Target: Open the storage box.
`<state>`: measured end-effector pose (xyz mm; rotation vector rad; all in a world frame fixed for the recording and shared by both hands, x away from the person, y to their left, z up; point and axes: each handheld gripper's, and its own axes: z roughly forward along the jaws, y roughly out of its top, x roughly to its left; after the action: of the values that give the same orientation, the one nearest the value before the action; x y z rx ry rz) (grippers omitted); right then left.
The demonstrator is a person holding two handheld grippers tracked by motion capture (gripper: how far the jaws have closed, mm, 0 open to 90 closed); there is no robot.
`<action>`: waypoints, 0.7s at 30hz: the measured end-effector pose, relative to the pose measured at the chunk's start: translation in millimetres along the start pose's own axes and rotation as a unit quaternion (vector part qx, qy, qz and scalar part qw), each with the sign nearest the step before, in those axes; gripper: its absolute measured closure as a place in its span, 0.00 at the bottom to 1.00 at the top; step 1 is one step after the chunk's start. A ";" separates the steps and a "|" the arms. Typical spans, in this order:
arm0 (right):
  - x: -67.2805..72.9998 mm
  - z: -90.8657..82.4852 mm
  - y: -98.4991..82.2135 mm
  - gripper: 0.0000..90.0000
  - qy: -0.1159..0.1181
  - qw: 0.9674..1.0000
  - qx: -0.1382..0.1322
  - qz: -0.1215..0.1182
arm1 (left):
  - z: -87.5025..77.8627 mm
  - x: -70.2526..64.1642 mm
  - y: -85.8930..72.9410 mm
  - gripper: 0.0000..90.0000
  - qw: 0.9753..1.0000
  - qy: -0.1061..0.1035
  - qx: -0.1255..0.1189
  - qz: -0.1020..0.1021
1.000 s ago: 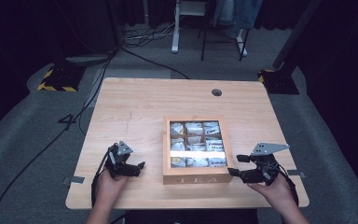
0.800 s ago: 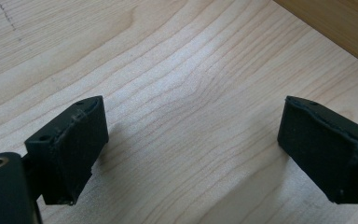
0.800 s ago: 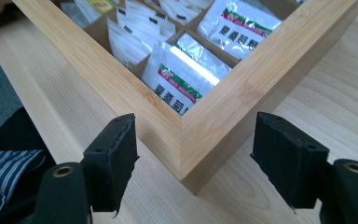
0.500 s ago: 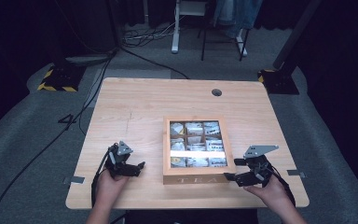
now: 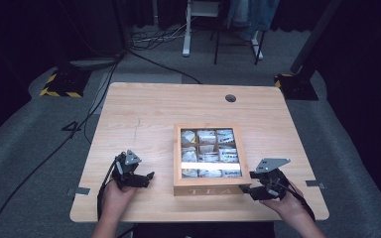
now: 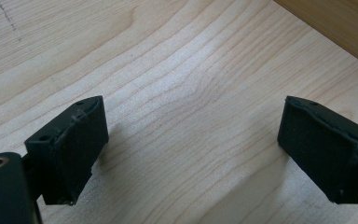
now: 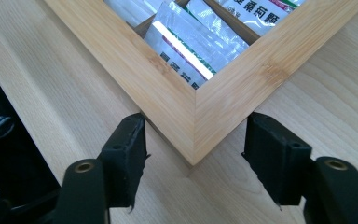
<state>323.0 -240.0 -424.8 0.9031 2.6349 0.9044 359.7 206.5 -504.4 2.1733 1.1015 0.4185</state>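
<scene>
our right tongs [image 7: 193,154] closing round the tea box [image 5: 208,186] corner at 5 o'clock, not yet pinching, left tongs [image 6: 193,154] gaping over bare surface [image 5: 144,114]

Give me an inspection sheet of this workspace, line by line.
Surface: light wooden table, round hole at far edge.
Job's things: wooden tea box, closed glazed lid, packets inside.
Clutter: nothing seen.
Grippers: left gripper open over bare wood, beside the box; right gripper straddles the box's near right corner, jaws just been closing, pads apparently not yet pressing.
Cables: one from each gripper; more on the floor.
Surroundings: grey carpet, dark curtains, stand bases.
</scene>
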 end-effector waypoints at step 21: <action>-2.1 -18.0 1.3 0.72 0.011 1.000 -0.011 0.020 | 1.4 -0.3 1.0 0.10 1.000 -0.001 -0.001 -0.008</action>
<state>318.5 -249.2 -409.8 0.9481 2.6299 0.9560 360.9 205.2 -504.8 2.1615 1.1147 0.4100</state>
